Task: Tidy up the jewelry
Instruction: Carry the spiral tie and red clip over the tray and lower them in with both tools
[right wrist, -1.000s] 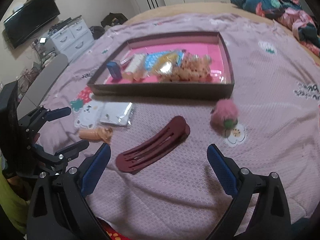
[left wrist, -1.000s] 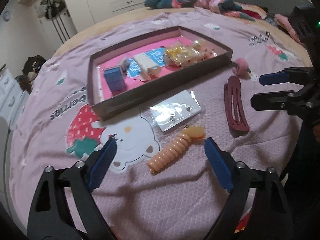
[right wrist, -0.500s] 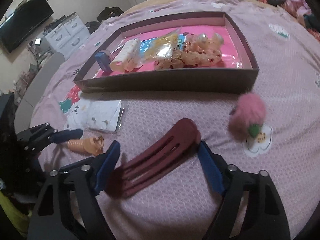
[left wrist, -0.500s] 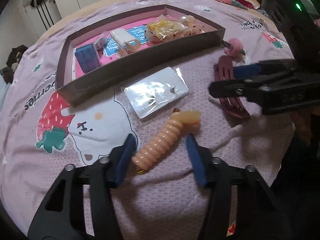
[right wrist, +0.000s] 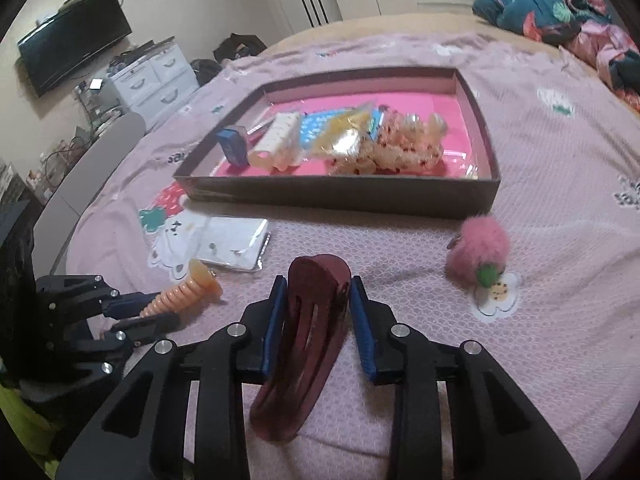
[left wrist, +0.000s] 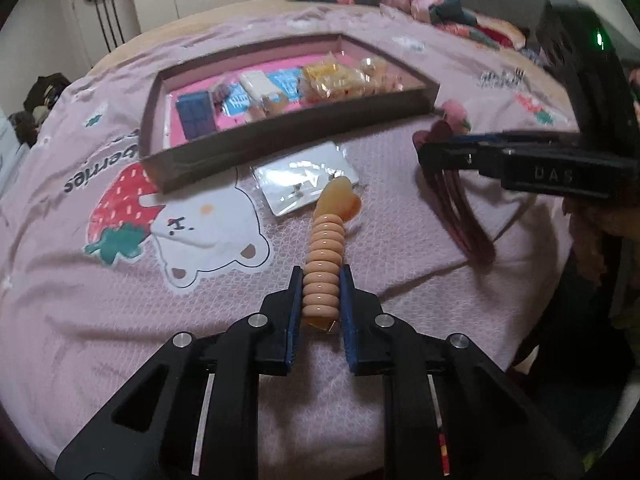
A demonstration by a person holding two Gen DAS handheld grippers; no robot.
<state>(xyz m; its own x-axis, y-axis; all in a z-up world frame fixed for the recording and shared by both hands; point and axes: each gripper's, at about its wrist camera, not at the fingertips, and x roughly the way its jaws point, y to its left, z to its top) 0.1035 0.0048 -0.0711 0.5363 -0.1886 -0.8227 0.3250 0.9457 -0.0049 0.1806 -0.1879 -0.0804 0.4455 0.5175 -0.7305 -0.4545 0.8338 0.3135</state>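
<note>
My left gripper point(left wrist: 321, 280) is shut on the peach spiral hair tie point(left wrist: 325, 264), which lies on the pink bed sheet with its heart-shaped end pointing away. My right gripper point(right wrist: 318, 286) is shut on the dark red hair clip point(right wrist: 308, 344), its blue pads pressing both sides. A brown box point(right wrist: 344, 196) with a pink floor holds a blue case, packets and a beaded piece. In the left wrist view the right gripper point(left wrist: 444, 152) reaches in from the right over the clip point(left wrist: 460, 208). In the right wrist view the left gripper point(right wrist: 140, 312) sits at lower left.
A clear packet of earrings point(left wrist: 306, 184) lies just before the box point(left wrist: 280, 132). A pink fluffy ball point(right wrist: 478, 250) rests to the right of the clip. A bundle of quilts point(right wrist: 560, 8) lies at the far side; drawers and a screen stand left.
Both grippers went from wide open to shut, the left around the peach hair tie and the right around the dark red clip. Both views moved closer to the sheet.
</note>
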